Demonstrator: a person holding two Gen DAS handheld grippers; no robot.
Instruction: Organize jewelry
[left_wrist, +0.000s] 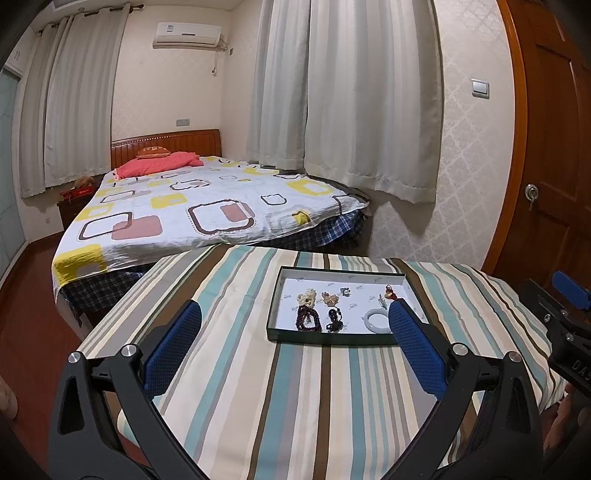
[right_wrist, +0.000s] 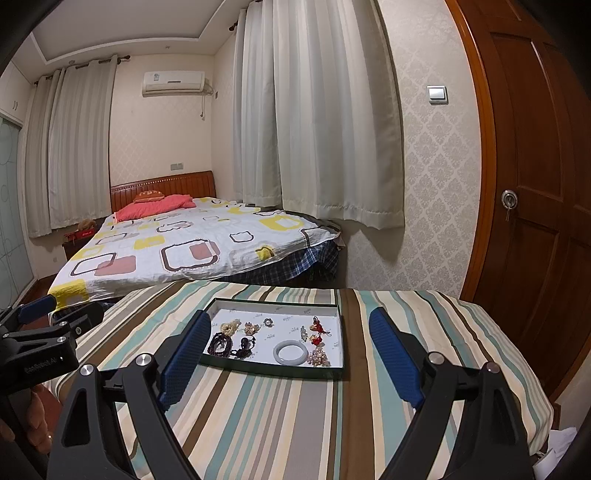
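Note:
A shallow dark tray (left_wrist: 332, 339) with a white floor lies on the striped tablecloth. In it are a white bangle (left_wrist: 376, 317), a dark bead bracelet (left_wrist: 306, 319), a black pendant (left_wrist: 334, 317), beige flower pieces (left_wrist: 307, 297) and a red charm (left_wrist: 388, 293). My left gripper (left_wrist: 294, 308) hovers open on the near side of the tray, holding nothing. In the right wrist view the same tray (right_wrist: 273, 371) shows the bangle (right_wrist: 290, 352), the bead bracelet (right_wrist: 219, 343) and red charms (right_wrist: 317, 328). My right gripper (right_wrist: 289, 315) also stands open and empty before the tray.
The striped table (right_wrist: 258, 424) ends close behind the tray. Beyond it stands a bed (left_wrist: 192, 210) with a patterned sheet. A wooden door (right_wrist: 535, 221) is at the right, and curtains (left_wrist: 351, 92) hang on the wall. A hand (right_wrist: 33, 417) holds the left gripper.

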